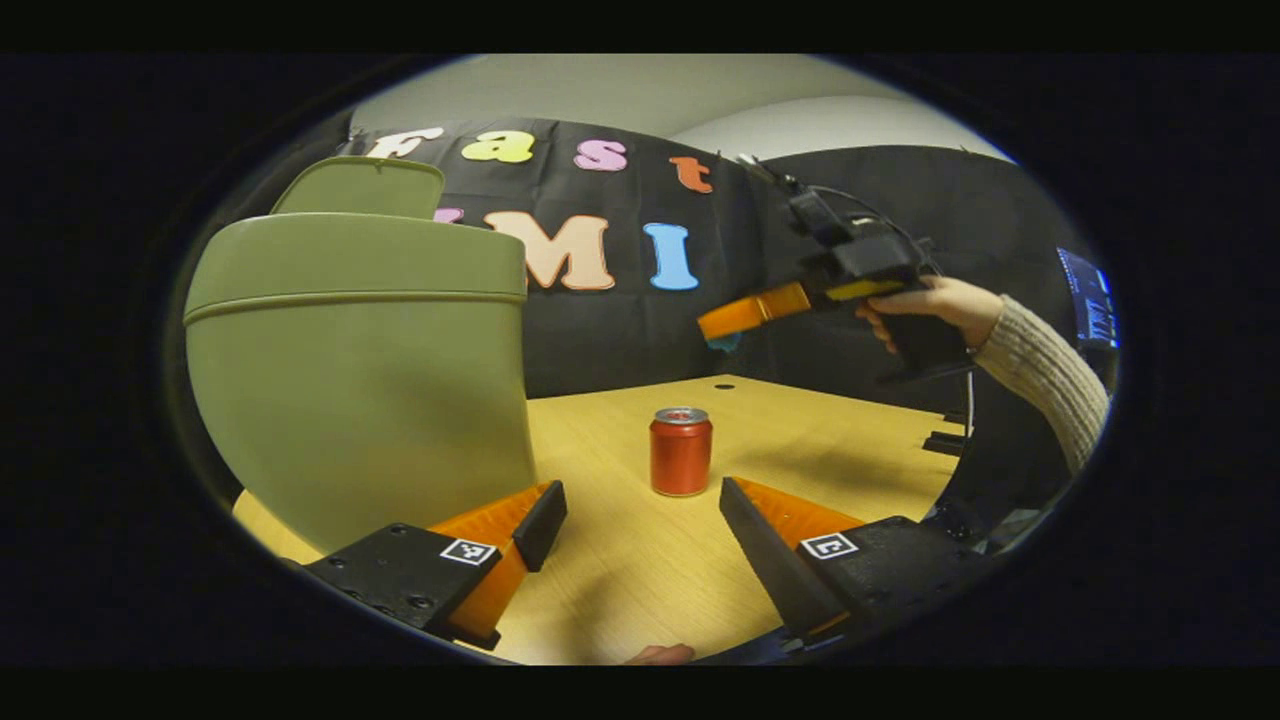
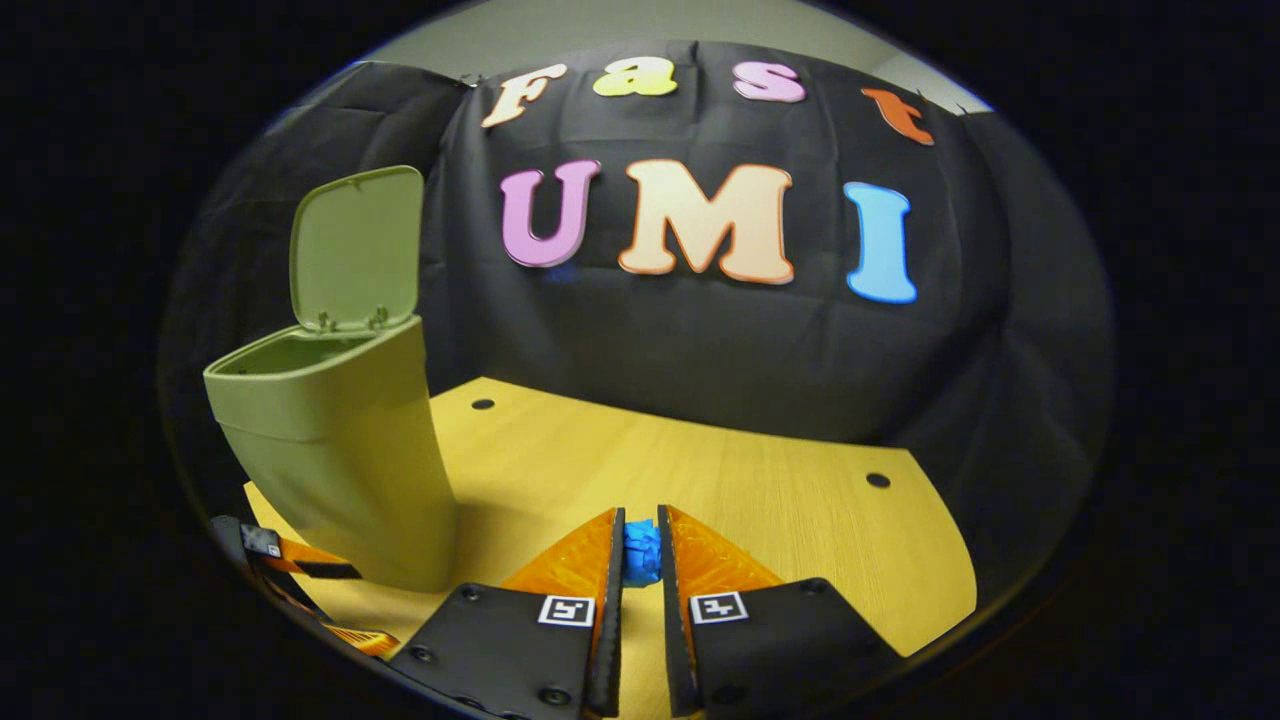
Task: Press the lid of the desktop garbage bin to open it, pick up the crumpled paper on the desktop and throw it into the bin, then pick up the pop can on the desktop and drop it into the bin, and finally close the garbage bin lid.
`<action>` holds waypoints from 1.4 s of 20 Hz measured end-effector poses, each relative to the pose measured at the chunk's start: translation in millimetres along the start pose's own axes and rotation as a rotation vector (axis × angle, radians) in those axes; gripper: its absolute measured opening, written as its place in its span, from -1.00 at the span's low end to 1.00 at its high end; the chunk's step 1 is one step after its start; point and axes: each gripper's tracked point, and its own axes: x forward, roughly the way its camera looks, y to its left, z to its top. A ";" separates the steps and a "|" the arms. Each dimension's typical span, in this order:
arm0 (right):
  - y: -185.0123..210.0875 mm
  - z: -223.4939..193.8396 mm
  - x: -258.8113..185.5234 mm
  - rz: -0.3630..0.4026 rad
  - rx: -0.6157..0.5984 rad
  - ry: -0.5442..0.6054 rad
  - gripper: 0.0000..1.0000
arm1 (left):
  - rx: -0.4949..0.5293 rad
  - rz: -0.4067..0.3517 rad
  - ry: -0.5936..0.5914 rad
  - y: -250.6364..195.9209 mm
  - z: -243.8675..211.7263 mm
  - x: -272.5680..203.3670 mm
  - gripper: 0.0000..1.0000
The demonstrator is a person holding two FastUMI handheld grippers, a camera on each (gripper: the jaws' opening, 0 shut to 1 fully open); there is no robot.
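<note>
Holding a small blue crumpled paper wad (image 2: 641, 553) between its two fingers, the right tongs (image 2: 640, 560) ride raised above the light wooden bench (image 2: 760, 500); judged as the carry stage, with the wad not yet dropped.

Item: olive-green plastic desktop garbage bin (image 2: 340, 450). Stands on the bench at the left of the right gripper view. Its hinged green lid (image 2: 355, 250) is tipped up and back, mouth exposed, so the press-to-open step reads as done and the opening is ready to receive from above.

Item: blue wad, also seen in the left gripper view as a speck under the tip of the right tongs (image 1: 722, 340), which a hand in a knitted beige sleeve (image 1: 1040, 370) carries high, right of the bin and well apart from it. Height likely kept to clear the rim.

Item: red aluminium pop can (image 1: 681, 451). Upright on the bench, near centre, right of the bin wall (image 1: 360, 380), untouched; it waits its turn after the paper.

Item: left tongs (image 1: 640, 520). Spread wide, nothing between the fingers, low over the bench just beside the bin, with the can straight ahead between them but farther off. Probably parked clear of the drop path, lined up for the can.

Remaining, by judgement: drop paper, bin the can, shut the lid.
</note>
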 end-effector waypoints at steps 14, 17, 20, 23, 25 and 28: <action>235.2 135.5 -0.2 0.388 -0.243 -0.188 -0.60 | 0.013 0.029 -0.039 3.4 16.4 -9.4 0.88; 252.0 133.2 0.9 0.430 -0.239 -0.186 -0.35 | 0.016 0.032 -0.052 3.9 18.4 -9.3 0.88; 253.6 131.5 -3.8 0.451 -0.226 -0.204 0.31 | 0.018 0.029 -0.060 1.3 23.3 -12.3 0.88; 234.8 133.4 -5.4 0.410 -0.223 -0.235 0.96 | 0.013 0.021 -0.057 0.0 22.1 -11.4 0.88; 221.7 130.2 -8.5 0.404 -0.199 -0.245 1.00 | 0.004 0.012 -0.049 -1.6 19.5 -10.7 0.88; 196.6 125.1 -9.3 0.392 -0.144 -0.249 0.96 | 0.007 0.013 -0.030 0.9 15.4 -10.4 0.89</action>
